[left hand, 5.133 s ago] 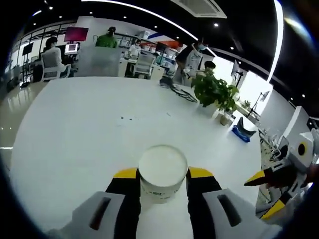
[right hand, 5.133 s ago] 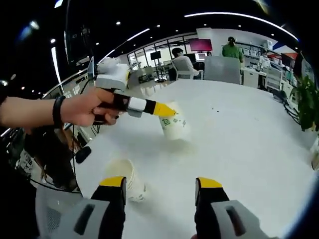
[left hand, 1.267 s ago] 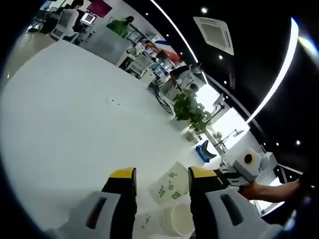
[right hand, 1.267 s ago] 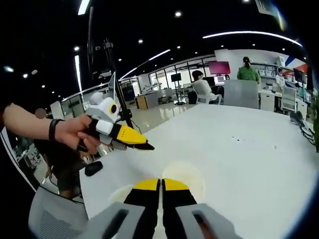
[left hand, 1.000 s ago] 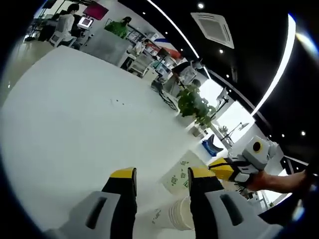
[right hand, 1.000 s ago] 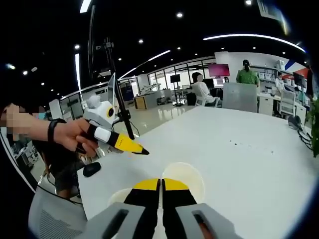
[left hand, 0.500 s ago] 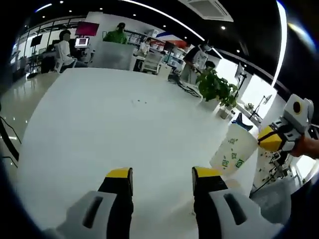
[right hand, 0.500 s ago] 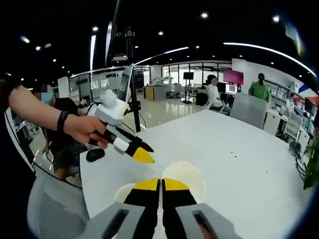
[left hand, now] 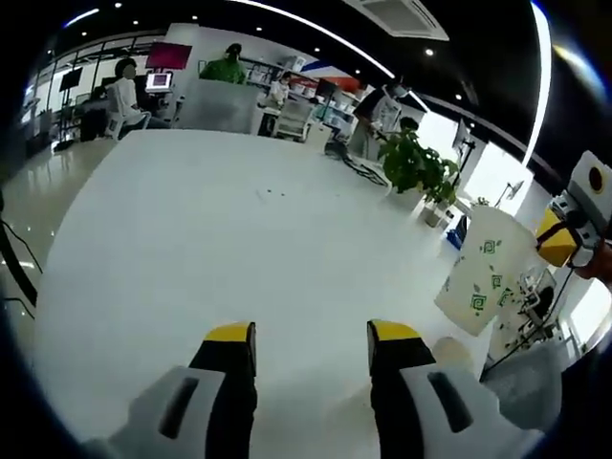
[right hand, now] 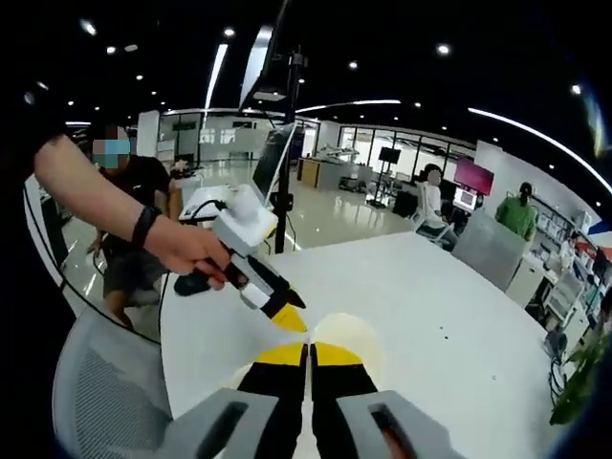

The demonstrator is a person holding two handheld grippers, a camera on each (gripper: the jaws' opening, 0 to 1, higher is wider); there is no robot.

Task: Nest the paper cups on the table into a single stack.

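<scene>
Cups are the thing to track. In the left gripper view a white paper cup stack (left hand: 483, 271) printed with small green marks hangs tilted at the right of the frame, above the far right edge of the white table (left hand: 191, 239). The right gripper (left hand: 564, 239), yellow-tipped, pinches its upper rim from the right. How many cups are nested in it cannot be told, and its inside is turned away. Low at the right, just beside the near jaw, a pale rounded shape (left hand: 449, 352) sits on the table; it is too blurred to name.

The left gripper (left hand: 311, 337) rises from the bottom centre of that view with its two yellow-tipped jaws well apart and nothing between them, only bare tabletop. A potted plant (left hand: 416, 172) stands on the table in the upper right, and seated and standing people show in the office beyond.

In the right gripper view the right gripper's own jaws meet at bottom centre, pressed together on the rim of the cream-coloured cup, whose open mouth (right hand: 349, 339) shows just above the yellow tips; the inside looks empty. A hand (right hand: 191, 249) wearing a dark wristband enters from the left, holding the left gripper, which points down towards the cup's mouth and stays apart from it. A grey mesh chair back (right hand: 105, 392) sits in the lower left.
</scene>
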